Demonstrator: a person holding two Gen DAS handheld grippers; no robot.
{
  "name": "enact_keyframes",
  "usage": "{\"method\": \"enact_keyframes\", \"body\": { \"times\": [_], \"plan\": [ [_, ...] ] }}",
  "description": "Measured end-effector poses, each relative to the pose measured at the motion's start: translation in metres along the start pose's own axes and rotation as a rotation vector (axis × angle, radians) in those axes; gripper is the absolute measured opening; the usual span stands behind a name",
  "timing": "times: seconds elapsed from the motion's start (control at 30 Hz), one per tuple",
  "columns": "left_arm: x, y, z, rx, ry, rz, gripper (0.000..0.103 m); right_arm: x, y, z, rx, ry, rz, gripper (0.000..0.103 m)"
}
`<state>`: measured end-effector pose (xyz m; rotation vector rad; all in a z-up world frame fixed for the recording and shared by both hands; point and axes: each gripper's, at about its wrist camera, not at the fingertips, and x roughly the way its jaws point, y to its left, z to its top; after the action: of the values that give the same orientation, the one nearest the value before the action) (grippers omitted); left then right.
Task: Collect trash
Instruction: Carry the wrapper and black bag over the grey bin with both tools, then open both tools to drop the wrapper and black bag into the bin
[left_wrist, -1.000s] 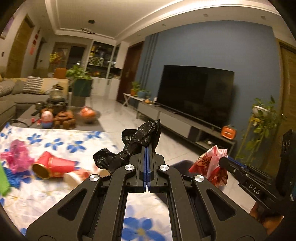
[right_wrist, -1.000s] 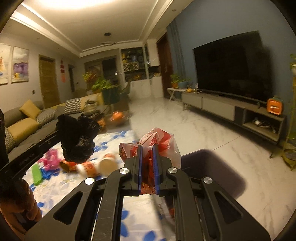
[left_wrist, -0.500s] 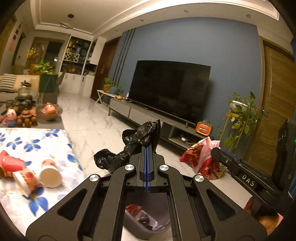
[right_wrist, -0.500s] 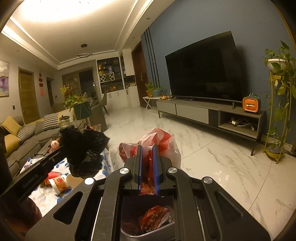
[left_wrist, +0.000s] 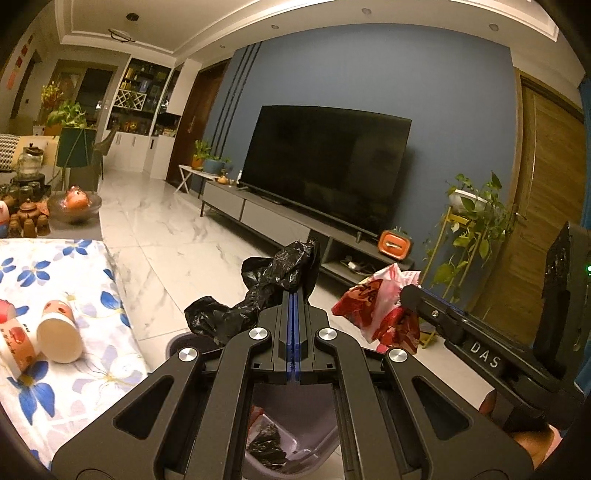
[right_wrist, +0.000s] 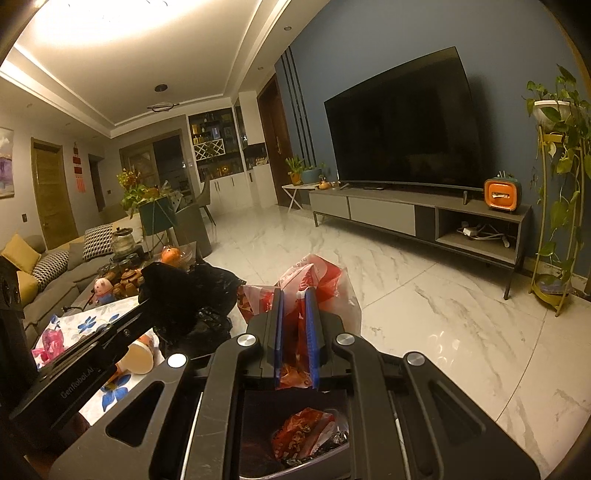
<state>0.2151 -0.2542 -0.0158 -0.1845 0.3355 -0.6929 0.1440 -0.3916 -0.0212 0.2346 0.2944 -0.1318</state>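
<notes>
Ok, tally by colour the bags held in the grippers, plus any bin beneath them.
Black bag: 1, in the left gripper
Red-and-white bag: 1, in the right gripper
Bin: 1, below both
Total: 3

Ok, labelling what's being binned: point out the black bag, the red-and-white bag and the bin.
black plastic bag (left_wrist: 284, 271), left wrist view, crumpled upper bulge
red-and-white plastic bag (right_wrist: 325, 275), right wrist view, top above the fingers
trash bin (left_wrist: 314, 452), left wrist view, grey rim
</notes>
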Motion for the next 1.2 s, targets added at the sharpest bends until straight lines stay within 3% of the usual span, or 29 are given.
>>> {"method": "enact_keyframes", "body": {
  "times": [0.2,0.37,0.5,0.67,0.77,0.9,0.97,1.2],
  "plan": [
    [0.013,0.001,-0.005,-0.017,0.013,-0.027,0.0,0.005,-0.004,-0.001,0.001,0.003,0.005,0.016],
    [0.023,0.003,-0.009,-0.031,0.021,-0.042,0.0,0.009,-0.009,-0.001,0.008,-0.004,0.014,0.029],
    [0.034,0.008,-0.013,-0.035,0.06,-0.035,0.002,0.011,-0.018,-0.002,0.034,-0.002,0.003,0.029],
    [0.039,0.016,-0.022,-0.054,0.08,-0.022,0.043,0.009,-0.026,-0.003,0.06,0.007,-0.006,0.032],
    [0.037,0.022,-0.024,-0.068,0.082,-0.012,0.051,0.007,-0.026,-0.006,0.06,0.009,-0.012,0.044],
    [0.032,0.025,-0.025,-0.065,0.081,-0.004,0.054,0.006,-0.024,-0.007,0.056,0.013,-0.014,0.051],
    [0.026,0.026,-0.024,-0.065,0.072,0.006,0.061,0.003,-0.021,-0.009,0.052,0.014,-0.011,0.058],
    [-0.009,0.035,-0.024,-0.009,0.022,0.122,0.077,-0.006,-0.001,-0.011,-0.003,-0.004,-0.016,0.079]
  ]
}}
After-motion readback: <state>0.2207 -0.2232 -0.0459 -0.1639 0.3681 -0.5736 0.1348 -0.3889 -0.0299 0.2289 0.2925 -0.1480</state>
